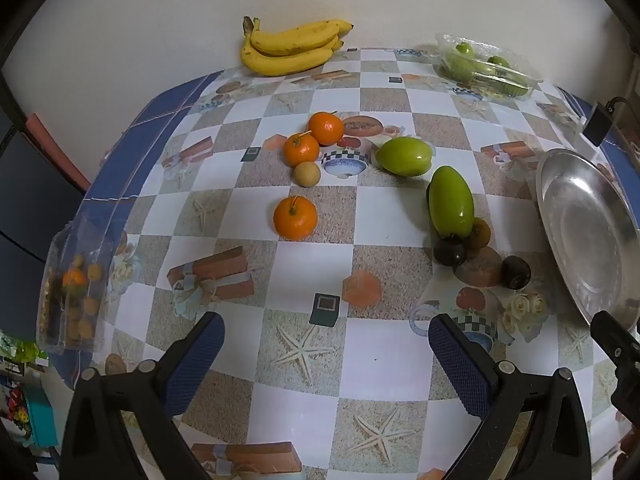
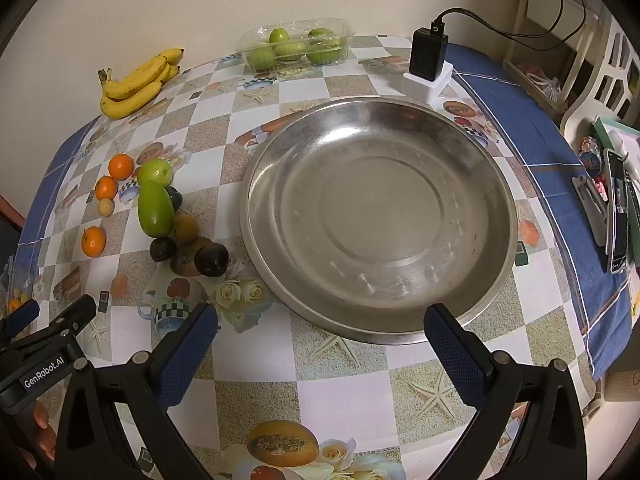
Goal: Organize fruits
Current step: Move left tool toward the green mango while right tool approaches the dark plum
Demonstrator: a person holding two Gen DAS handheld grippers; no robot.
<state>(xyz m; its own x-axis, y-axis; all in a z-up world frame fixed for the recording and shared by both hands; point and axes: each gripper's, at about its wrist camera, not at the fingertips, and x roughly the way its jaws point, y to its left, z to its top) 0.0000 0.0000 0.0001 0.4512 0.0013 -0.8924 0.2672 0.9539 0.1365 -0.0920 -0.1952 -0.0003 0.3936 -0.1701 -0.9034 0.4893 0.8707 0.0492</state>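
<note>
Table [image 1: 384, 360] under a checkered, picture-printed cloth, seen from both wrist views.

- Bananas [image 1: 292, 48]: one bunch, upper centre of the left view, against the wall; three fruits can be told apart.
- Oranges: three – two touching [image 1: 326, 128] [image 1: 301, 149] at centre, one alone [image 1: 295, 218] below them.
- Small tan round fruit [image 1: 307, 174]: one, just below the pair of oranges.
- Green fruits, loose: two – a rounder one [image 1: 404, 157] right of centre and a longer one [image 1: 451, 202] below it.
- Small dark fruits [image 1: 450, 251] [image 1: 516, 272]: two counted in the left view, with a brownish one [image 1: 480, 234] touching the long green fruit; the right view shows a third dark one [image 2: 175, 197] behind it.
- Clear tray of green fruits [image 1: 486, 65]: one, upper right; exact count unclear.
- Clear packet [image 1: 74, 292] of small orange and tan fruits: one, left edge.
- Metal dish [image 2: 376, 216]: one, filling the centre of the right view, holding nothing.
- Black charger on a white block [image 2: 429, 60]: one, upper right.
- Left gripper [image 1: 324, 340]: fingers wide apart, nothing between them, over bare cloth.
- Right gripper [image 2: 320, 332]: fingers wide, holding nothing, at the dish's near rim.
</note>
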